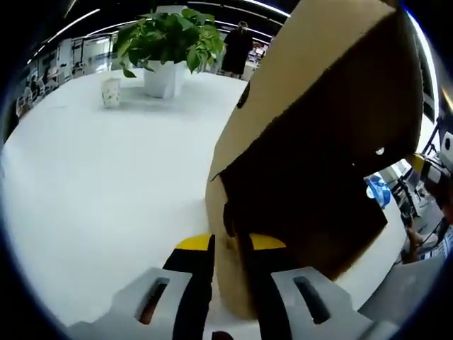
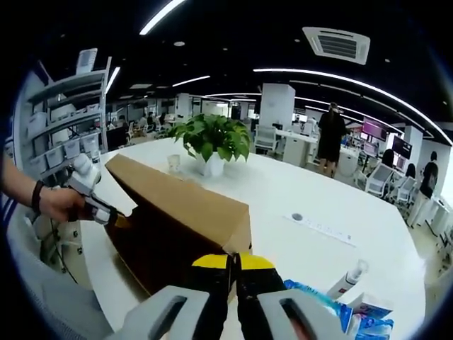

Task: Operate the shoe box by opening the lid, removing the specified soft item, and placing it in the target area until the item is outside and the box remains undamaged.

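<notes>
On the white table, a brown cardboard box with its lid raised and tilted. Left gripper pinching the box's near wall, one yellow-tipped jaw outside and one inside, cardboard squeezed between them. Dark interior under the lid; soft item not discernible in that shadow. Seen from the right gripper view, same left gripper held by a hand at the box's far left end, touching the cardboard there. Right gripper at the box's near corner, jaws pressed close together with only a thin gap; cannot tell whether any cardboard sits between them. Behind the box, a potted plant in a white pot, with a small paper cup just beside it. Right of the box, a flat white strip lying on the table, well apart. Nearer than that, beside the right gripper, a white bottle and blue packets. Beyond the table, an office with shelving and standing people, far from the box.
</notes>
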### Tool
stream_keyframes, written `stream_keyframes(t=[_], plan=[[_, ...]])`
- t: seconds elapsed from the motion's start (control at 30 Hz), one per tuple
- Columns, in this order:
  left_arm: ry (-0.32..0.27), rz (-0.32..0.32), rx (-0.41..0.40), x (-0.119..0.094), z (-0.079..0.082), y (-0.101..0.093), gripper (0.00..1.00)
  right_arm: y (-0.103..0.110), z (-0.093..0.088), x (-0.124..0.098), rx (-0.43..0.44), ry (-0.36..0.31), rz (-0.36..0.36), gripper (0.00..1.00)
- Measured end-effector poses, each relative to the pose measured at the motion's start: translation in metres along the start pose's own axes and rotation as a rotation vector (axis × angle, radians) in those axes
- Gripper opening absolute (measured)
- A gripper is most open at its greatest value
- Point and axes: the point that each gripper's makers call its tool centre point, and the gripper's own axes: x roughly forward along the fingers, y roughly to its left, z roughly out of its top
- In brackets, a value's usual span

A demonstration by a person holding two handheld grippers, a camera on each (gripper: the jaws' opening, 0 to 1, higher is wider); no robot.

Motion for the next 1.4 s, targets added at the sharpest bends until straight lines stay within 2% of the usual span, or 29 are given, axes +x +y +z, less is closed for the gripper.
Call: stream_keyframes(t=[0.13,0.43,0.6,0.77,1.4], plan=[[-0.029,-0.003,0.040,-0.010,0.007,0.001,0.18,0.003,-0.004,-0.001,0.010,0.002,0.002,0.00],[-0.106,-0.024,0.073,-0.030,0.022,-0.002,0.17,0.009,-0.019,-0.005,0.026,0.028,0.013,0.00],[-0.107,-0.038,0.103,-0.034,0.021,-0.008,0.16,0.011,-0.028,-0.005,0.044,0.045,0.019,0.00],[-0.105,-0.036,0.090,-0.038,0.017,-0.005,0.15,0.014,-0.038,-0.007,0.046,0.072,0.028,0.00],[-0.121,-0.075,0.103,-0.052,0.012,-0.008,0.13,0.021,-0.059,-0.007,0.084,0.112,0.048,0.00]])
